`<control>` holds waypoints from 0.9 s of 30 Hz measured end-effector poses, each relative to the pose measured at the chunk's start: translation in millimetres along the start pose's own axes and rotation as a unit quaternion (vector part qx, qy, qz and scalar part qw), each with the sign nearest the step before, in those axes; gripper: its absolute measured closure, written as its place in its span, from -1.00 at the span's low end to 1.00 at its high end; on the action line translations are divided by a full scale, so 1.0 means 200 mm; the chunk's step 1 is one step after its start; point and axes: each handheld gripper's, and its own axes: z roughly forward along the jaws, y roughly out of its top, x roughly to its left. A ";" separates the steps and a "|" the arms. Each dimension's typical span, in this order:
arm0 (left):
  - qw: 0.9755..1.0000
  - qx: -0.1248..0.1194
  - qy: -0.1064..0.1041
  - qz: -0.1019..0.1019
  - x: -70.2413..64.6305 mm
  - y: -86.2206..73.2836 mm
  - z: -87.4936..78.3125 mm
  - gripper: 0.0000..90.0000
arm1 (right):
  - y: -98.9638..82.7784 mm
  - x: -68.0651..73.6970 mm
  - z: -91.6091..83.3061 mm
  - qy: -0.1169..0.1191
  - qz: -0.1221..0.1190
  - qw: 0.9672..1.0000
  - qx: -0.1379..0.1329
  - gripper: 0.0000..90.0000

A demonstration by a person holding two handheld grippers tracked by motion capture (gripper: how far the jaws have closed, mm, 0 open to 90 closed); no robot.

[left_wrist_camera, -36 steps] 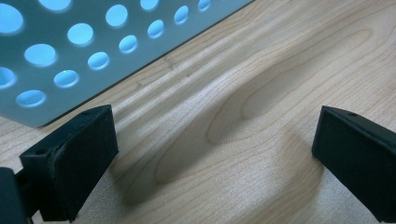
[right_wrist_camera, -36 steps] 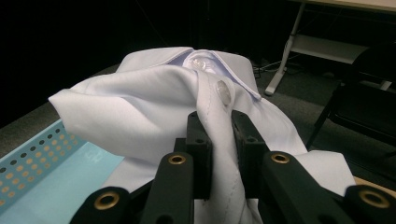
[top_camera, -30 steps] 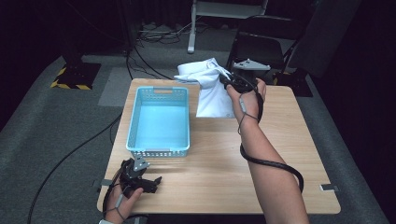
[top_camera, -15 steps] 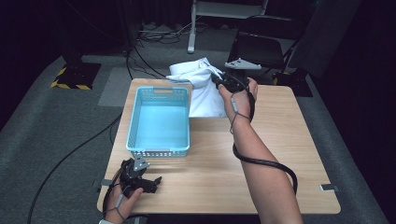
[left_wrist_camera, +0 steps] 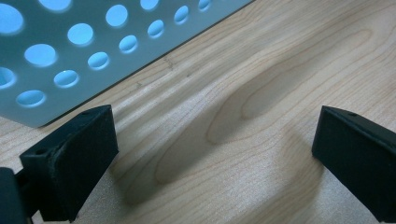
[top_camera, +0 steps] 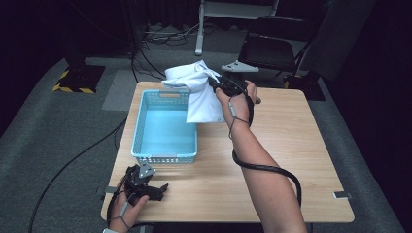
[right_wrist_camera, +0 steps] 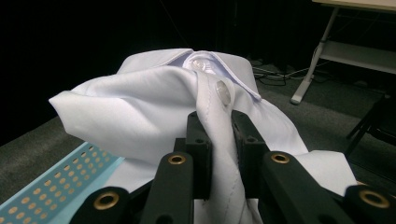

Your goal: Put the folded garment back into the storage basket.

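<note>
A folded white shirt [top_camera: 199, 92] hangs in the air over the far right corner of the light blue basket [top_camera: 165, 154]. My right gripper [top_camera: 217, 83] is shut on the shirt's buttoned front strip. In the right gripper view the white shirt [right_wrist_camera: 140, 112] bulges ahead with its collar on top, pinched in my right gripper [right_wrist_camera: 219, 140]. My left gripper [top_camera: 158, 189] rests open on the table's near left corner, just in front of the basket. In the left gripper view the open left gripper [left_wrist_camera: 215, 158] holds nothing over bare wood beside the basket [left_wrist_camera: 70, 56] wall.
The wooden table [top_camera: 291, 145] stretches to the right of the basket. A black chair [top_camera: 272, 53] and a white metal stand [top_camera: 233, 9] are on the grey floor beyond the table. A small grey tag [top_camera: 342, 195] lies near the table's right front edge.
My right gripper has carried the shirt to the left, from the table's far side toward the basket's far right corner. The left gripper has stayed put.
</note>
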 end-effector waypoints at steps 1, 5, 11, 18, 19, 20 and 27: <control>1.000 0.000 0.000 0.000 0.00 0.00 0.00 -0.99 | 0.00 0.01 0.00 0.001 -0.001 1.000 0.000 0.77; 1.000 0.000 0.000 0.000 0.00 0.00 0.00 -0.99 | 0.00 0.03 0.03 0.006 -0.002 1.000 0.000 0.77; 1.000 0.000 0.000 0.001 0.00 0.00 0.00 -0.99 | 0.00 0.08 0.06 0.011 -0.004 1.000 0.001 0.77; 1.000 0.000 0.000 0.001 0.00 0.00 0.00 -0.99 | -0.01 0.11 0.09 0.017 -0.005 1.000 0.002 0.77; 1.000 0.000 0.000 0.001 0.00 0.00 0.00 -0.99 | -0.01 0.12 0.09 0.018 -0.005 1.000 0.002 0.77; 1.000 0.000 0.000 0.001 0.00 0.00 0.00 -0.99 | -0.01 0.12 0.10 0.019 -0.005 1.000 0.002 0.77; 1.000 0.000 0.001 0.001 0.00 0.00 0.00 -0.99 | -0.03 0.16 0.14 0.025 -0.005 1.000 0.007 0.77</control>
